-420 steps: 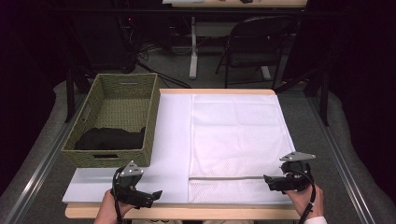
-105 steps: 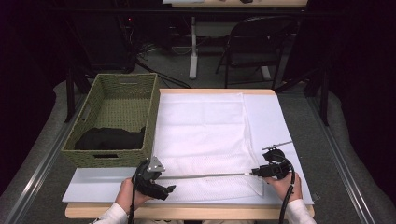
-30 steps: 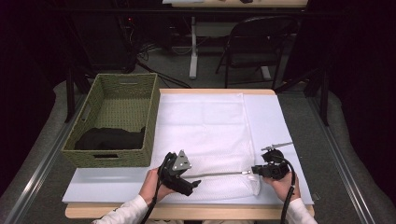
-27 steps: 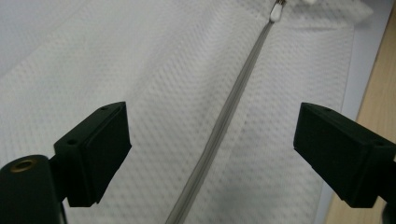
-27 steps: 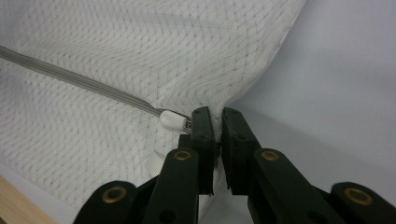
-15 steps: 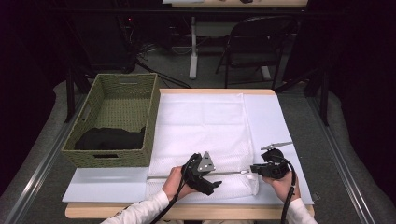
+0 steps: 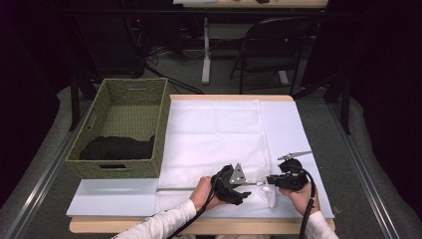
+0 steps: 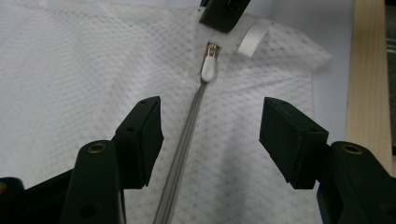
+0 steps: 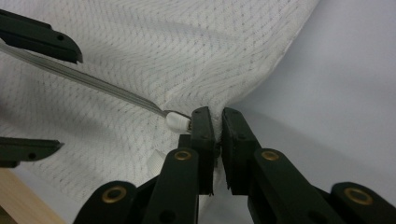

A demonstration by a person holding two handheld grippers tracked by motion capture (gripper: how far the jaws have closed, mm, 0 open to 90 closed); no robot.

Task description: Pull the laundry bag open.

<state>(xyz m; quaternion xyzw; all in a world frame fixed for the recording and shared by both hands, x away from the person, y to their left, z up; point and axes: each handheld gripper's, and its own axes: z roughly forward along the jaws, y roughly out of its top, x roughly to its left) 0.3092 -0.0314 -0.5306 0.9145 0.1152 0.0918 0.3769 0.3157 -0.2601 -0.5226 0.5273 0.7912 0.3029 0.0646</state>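
My right gripper [image 9: 218, 122] pinches the mesh bag [image 9: 196, 51]; my left gripper's [image 8: 210, 135] jaws, just closing, straddle its zipper [image 8: 187, 154] untouched.

The white mesh laundry bag [image 7: 214, 144] lies flat on the pale sheet-covered table [image 7: 293, 129], directly ahead of both grippers. Its grey zipper [image 8: 187, 149] runs between the left gripper [image 7: 247, 187] and the right gripper [image 7: 271, 180], with the white zipper pull [image 8: 209, 70] just before the right gripper's jaws. The green woven basket [image 7: 122, 167] stands well left of the left gripper; a black cloth [image 7: 117, 148] lies in it.
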